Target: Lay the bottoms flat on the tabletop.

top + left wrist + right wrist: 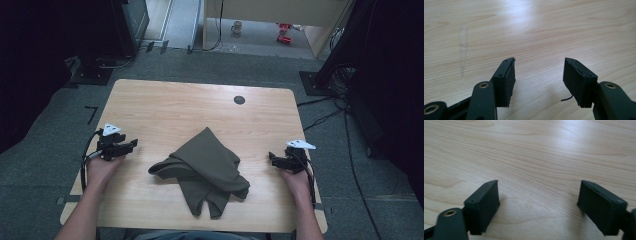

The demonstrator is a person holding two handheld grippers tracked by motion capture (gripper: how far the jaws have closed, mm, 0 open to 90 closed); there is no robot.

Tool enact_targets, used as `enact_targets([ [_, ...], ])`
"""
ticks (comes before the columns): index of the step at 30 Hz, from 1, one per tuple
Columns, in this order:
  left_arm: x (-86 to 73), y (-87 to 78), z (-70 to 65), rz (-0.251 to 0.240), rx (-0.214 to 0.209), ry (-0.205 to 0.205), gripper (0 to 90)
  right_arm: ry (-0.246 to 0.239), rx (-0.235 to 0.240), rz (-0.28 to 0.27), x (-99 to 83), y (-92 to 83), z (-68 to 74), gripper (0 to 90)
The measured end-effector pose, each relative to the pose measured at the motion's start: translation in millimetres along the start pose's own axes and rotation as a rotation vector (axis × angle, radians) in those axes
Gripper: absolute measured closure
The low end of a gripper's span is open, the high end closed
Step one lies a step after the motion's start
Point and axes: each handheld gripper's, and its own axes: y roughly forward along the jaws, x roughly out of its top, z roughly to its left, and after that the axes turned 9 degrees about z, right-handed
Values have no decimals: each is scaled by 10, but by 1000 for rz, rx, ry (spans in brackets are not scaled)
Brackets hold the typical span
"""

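A crumpled olive-green cloth (205,167) lies on the wooden table (165,105), near the front middle. My left gripper (131,145) sits to the cloth's left, held in a hand, pointing toward it with a gap of bare wood between. In the left gripper view its jaws (539,72) stand apart over bare wood with nothing between them. My right gripper (272,159) rests to the cloth's right, close to its edge but apart from it. Its jaws (537,195) are spread wide above plain tabletop, empty.
A small dark round disc (239,100) is set in the table near the far edge. Around the table is grey carpet, with black stands and cables (325,117) at left and right, and a desk (280,10) farther back.
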Motion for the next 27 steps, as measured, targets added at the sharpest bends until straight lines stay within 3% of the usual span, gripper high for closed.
enact_targets([
  [2,19,-43,-35,-9,-14,9,438,-2,8,-10,-9,-12,14,259],
  [6,41,-106,-100,-22,-27,33,436,-8,12,-11,0,-29,24,298],
  [9,46,-124,-140,-19,-41,44,431,-8,25,-43,25,-92,39,317],
  [12,44,-124,-176,-9,-54,59,424,2,63,-61,51,-148,77,356],
  [14,39,-121,-201,-4,-58,69,418,-7,111,-44,78,-168,119,374],
  [22,2,-77,-198,6,-49,78,403,-98,213,-41,137,-240,357,443],
  [23,-3,-68,-187,12,-47,79,402,-124,217,-50,142,-253,423,450],
  [27,-33,-18,-120,21,-31,57,396,-149,234,-48,159,-263,520,455],
])
